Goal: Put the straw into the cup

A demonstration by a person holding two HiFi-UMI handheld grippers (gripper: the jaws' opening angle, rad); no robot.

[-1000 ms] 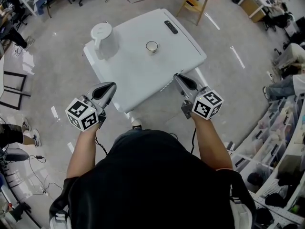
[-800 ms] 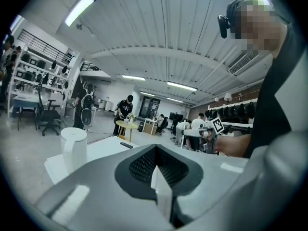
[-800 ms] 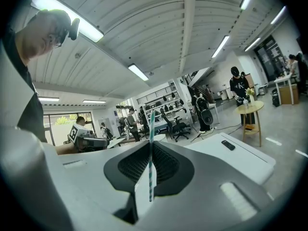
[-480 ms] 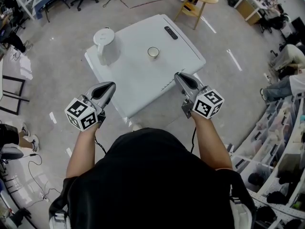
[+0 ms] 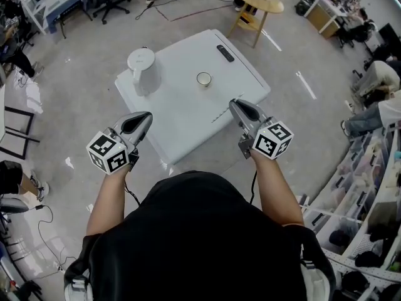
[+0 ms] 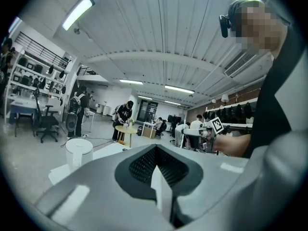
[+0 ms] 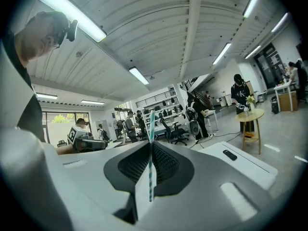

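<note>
both claws are hanging in the air at the near edge of the white counter, pointing roughly level. right claw is pinched tight on the straw, a teal and white striped one that runs crosswise through the tips, with one end poking out well past them in the right gripper view. left claw is closed up too, tips together with nothing in between.

the cup is sitting upright out in the middle of the counter, well apart from both claws, so the straw isn't in it yet. a white kettle stands on the far left part of the counter and a dark remote lies by the far edge. there's a small round yellow table on the floor beyond.
</note>
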